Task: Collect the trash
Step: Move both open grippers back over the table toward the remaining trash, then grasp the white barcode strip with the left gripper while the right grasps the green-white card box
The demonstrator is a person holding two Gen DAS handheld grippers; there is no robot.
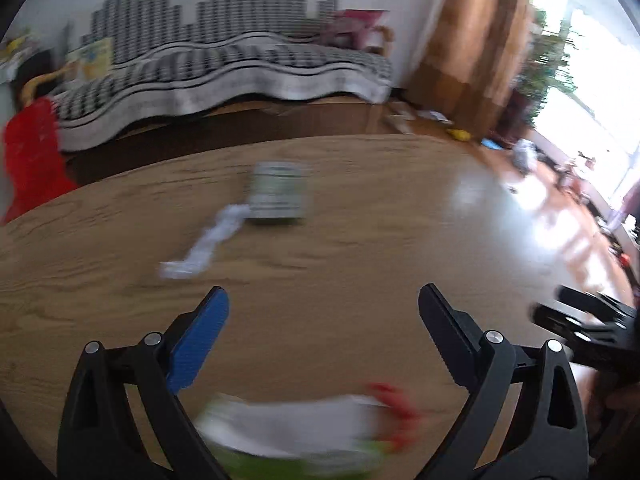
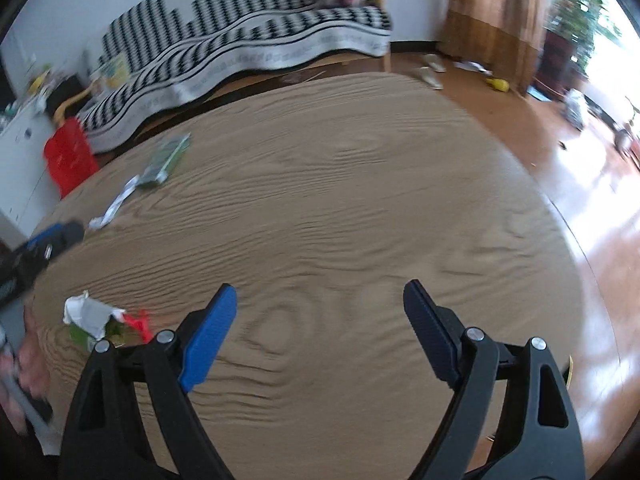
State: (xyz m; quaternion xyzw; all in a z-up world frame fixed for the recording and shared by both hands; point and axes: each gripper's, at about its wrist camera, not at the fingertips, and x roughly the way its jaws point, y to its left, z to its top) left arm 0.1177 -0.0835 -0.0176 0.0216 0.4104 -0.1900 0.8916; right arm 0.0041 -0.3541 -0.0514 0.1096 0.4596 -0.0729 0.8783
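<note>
My left gripper is open above the wooden table, with nothing between its fingers. Just below it, near the frame's bottom, lies a crumpled white, green and red wrapper. Farther ahead are a green-and-white packet and a twisted white paper strip. My right gripper is also open and empty over bare tabletop. In its view the wrapper lies to the left of its blue finger, with the packet and the paper strip far left. Both views are blurred.
A red basket stands on the floor beyond the table's left edge, in front of a sofa with a black-and-white cover. The left gripper shows at the right view's left edge. Small items lie on the floor near the curtain.
</note>
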